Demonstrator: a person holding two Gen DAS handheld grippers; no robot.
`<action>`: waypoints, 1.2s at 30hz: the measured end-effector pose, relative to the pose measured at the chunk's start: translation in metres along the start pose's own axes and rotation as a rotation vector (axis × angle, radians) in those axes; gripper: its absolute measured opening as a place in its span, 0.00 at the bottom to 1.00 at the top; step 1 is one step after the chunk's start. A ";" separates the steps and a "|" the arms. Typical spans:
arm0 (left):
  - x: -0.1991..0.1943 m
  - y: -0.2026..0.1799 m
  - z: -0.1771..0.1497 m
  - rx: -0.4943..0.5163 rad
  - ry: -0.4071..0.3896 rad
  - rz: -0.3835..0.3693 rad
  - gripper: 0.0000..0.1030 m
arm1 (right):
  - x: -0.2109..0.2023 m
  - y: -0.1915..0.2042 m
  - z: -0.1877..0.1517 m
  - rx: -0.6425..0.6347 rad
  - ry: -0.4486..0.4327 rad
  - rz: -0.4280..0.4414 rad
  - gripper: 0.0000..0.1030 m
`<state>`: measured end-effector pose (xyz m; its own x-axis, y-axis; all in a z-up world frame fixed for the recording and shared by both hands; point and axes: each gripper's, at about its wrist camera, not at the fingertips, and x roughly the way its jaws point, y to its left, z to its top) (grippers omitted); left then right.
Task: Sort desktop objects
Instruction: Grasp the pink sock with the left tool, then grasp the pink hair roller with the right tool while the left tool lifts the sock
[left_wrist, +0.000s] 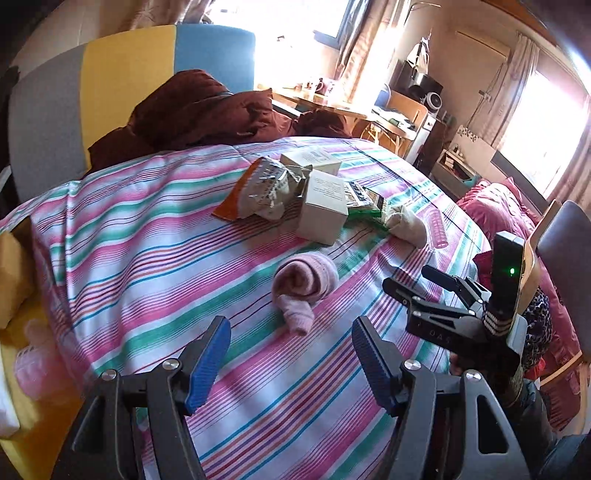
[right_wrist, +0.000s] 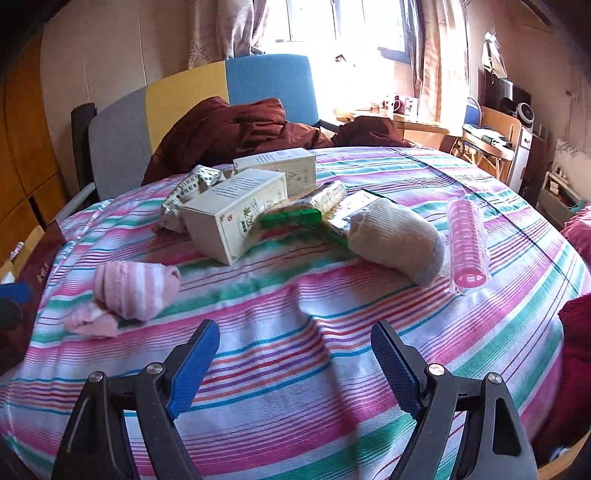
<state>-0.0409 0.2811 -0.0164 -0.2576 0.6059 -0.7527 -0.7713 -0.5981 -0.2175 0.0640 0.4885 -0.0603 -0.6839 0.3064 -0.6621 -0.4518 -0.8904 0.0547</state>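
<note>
A rolled pink sock (left_wrist: 306, 280) lies on the striped cloth just ahead of my left gripper (left_wrist: 289, 322), which is open and empty. In the right wrist view the pink sock (right_wrist: 129, 291) sits to the left of my right gripper (right_wrist: 295, 328), also open and holding nothing. Farther back lies a pile: two cream boxes (right_wrist: 236, 218) (right_wrist: 280, 168), a silver snack bag (right_wrist: 188, 192), a green packet (right_wrist: 295, 216), a cream sock (right_wrist: 397, 236) and a pink hair roller (right_wrist: 467, 240). The right gripper (left_wrist: 413, 284) shows at the right of the left wrist view.
The striped cloth (right_wrist: 332, 387) covers a round table. A maroon jacket (right_wrist: 240, 125) is heaped at the far edge against a grey, yellow and blue chair back (right_wrist: 184, 96). Red and pink fabric (left_wrist: 509, 206) lies off the table's right side.
</note>
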 end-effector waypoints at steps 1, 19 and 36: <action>0.006 -0.005 0.005 0.020 0.003 0.006 0.68 | 0.003 -0.003 -0.002 0.003 -0.005 0.000 0.85; 0.097 -0.003 0.027 -0.010 0.107 -0.050 0.57 | 0.011 -0.022 -0.008 0.112 -0.070 0.180 1.00; 0.038 0.002 -0.047 0.009 -0.045 0.017 0.51 | -0.006 -0.042 -0.006 0.212 -0.105 0.195 0.90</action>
<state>-0.0250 0.2783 -0.0745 -0.2965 0.6190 -0.7273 -0.7718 -0.6038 -0.1992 0.0905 0.5223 -0.0627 -0.8197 0.1794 -0.5439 -0.4084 -0.8490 0.3353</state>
